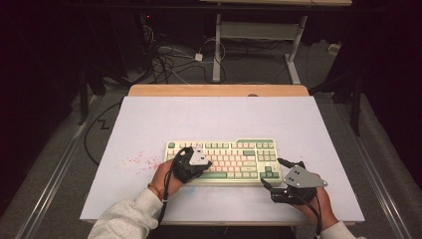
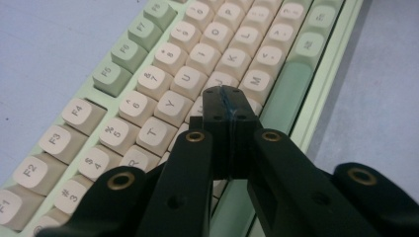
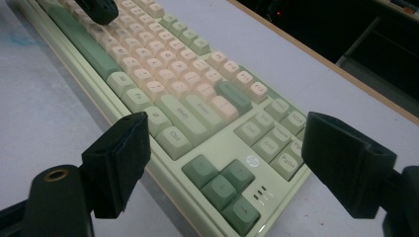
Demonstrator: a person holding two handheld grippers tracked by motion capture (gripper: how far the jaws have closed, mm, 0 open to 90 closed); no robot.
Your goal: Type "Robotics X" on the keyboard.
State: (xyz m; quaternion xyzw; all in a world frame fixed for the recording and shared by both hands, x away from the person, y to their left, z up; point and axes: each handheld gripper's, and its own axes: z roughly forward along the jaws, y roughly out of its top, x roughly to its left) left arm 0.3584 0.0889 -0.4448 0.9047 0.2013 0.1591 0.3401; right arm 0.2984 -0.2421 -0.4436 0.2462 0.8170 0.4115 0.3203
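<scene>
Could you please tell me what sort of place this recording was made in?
Probably a lab or workshop recording station: a white-topped table carrying a mechanical keyboard, loose cables across the floor, and an adjustable desk frame behind it.

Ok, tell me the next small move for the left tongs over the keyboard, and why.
Probably ease the left tongs straight down to press a key. They are shut, with pads together and nothing between them, and the tip hangs over the letter keys near the middle of the keyboard; which key lies under it is hidden. The right tongs stand open beside the arrow keys, holding nothing.
</scene>
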